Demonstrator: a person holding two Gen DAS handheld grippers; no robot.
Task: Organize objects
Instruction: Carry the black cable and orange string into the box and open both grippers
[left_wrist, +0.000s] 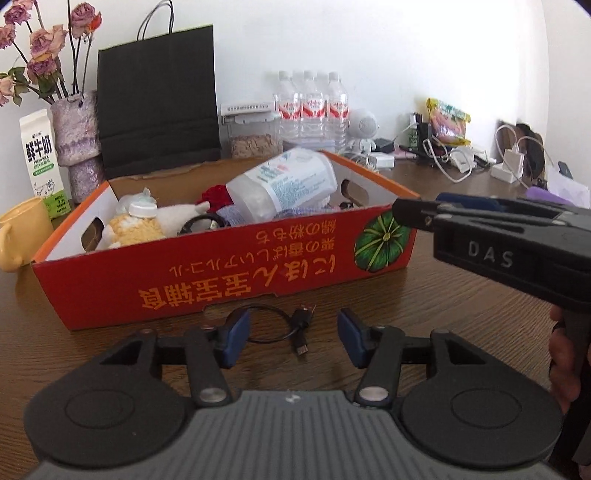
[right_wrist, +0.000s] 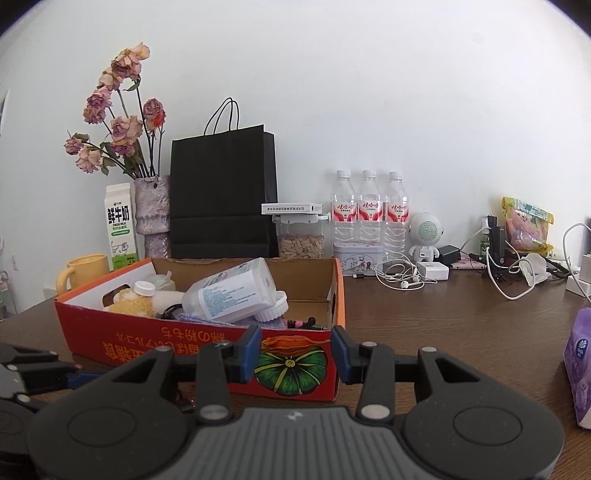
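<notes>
black cable (left_wrist: 291, 332) coiled, plugs rightward

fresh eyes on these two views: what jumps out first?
The red cardboard box with upside-down yellow lettering and a green pumpkin picture fills the middle of the wooden table, with a big white plastic jar lying on its side on the clutter inside. A short black cable lies on the table just in front of the box, between the open left tongs. Dried roses and a black paper bag stand against the wall.
</notes>
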